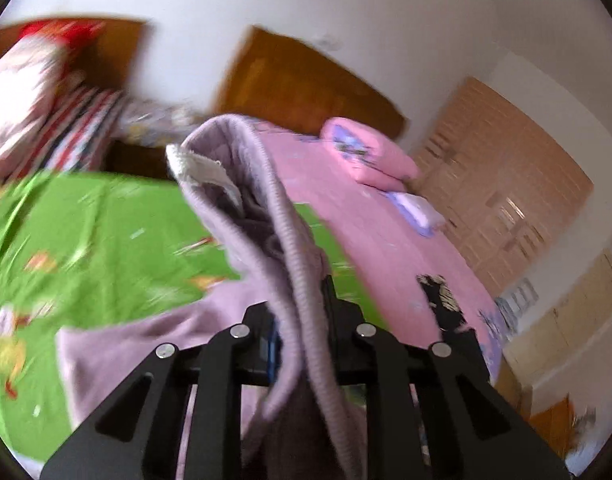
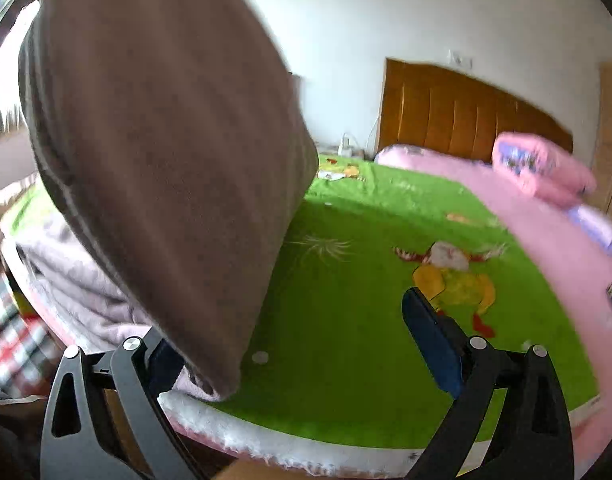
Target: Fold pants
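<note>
left gripper [image 1: 302, 320] clamped on the pants [image 1: 266, 216] waistband, lifted over the green sheet [image 1: 106, 220] | right gripper [image 2: 306, 344] jaws apart, fabric draped left | risk: one-handed hold may let them bunch | far: headboard [image 2: 466, 112]

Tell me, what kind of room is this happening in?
Most likely a bedroom in a home. A wooden headboard stands against the white wall, a bed is spread with a green cartoon-print sheet, and a folded pink quilt lies near the head. The left gripper holds lilac pants over it.
</note>
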### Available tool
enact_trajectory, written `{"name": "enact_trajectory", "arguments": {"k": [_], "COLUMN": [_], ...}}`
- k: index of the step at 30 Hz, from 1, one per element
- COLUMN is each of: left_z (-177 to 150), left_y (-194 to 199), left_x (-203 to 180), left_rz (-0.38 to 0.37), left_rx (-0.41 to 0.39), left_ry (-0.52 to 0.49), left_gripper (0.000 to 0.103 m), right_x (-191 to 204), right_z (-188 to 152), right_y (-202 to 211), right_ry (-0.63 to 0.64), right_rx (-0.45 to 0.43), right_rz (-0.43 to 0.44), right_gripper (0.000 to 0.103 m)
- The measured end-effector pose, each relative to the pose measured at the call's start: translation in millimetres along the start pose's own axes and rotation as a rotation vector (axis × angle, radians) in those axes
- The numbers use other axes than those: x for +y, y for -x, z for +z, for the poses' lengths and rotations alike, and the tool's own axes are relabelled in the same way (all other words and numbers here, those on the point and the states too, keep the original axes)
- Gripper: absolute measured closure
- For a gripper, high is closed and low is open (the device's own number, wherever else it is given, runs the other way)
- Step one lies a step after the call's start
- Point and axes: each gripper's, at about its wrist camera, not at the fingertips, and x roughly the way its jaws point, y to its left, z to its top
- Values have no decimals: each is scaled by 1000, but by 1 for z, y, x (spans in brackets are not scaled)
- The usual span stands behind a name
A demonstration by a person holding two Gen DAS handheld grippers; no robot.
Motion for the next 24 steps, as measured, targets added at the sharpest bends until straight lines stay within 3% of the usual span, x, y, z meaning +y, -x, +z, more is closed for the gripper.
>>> {"name": "enact_trajectory", "arguments": {"k": [3, 5, 7, 9, 11, 17, 19, 21, 23, 24], "left_z": [-45, -81, -127, -142, -134, -109, -119, -144, -164, -169], "left_y": [-9, -23, -35, -30, -23, 12, 7, -13, -15, -12], "left_x": [115, 168, 213, 220, 210, 161, 170, 203, 222, 227], "left_rz": [18, 19, -47, -117, -115, -23, 20, 98, -30, -53], "left_rx": [39, 69, 65, 1, -22, -92, -70, -15, -83, -94], "left_ry": [248, 372, 499, 507, 473, 299, 310, 389, 449, 464], "left_gripper": [85, 85, 85, 85, 85, 85, 84, 83, 82, 82], "right_x": [2, 4, 4, 2, 2, 3, 4, 1, -1, -2], "right_z": [-8, -12, -13, -13, -12, -6, -11, -16, -17, -17], "right_y": [-6, -11, -13, -15, -15, -10, -16, -22, -23, -23], "right_ry": [23, 20, 23, 22, 21, 34, 39, 18, 0, 5], "right_rx": [37, 61, 69, 78, 84, 65, 89, 113, 117, 117], "right_rz": [2, 16, 12, 18, 14, 17, 25, 53, 73, 79], "right_gripper": [10, 10, 10, 10, 10, 9, 9, 8, 8, 7]}}
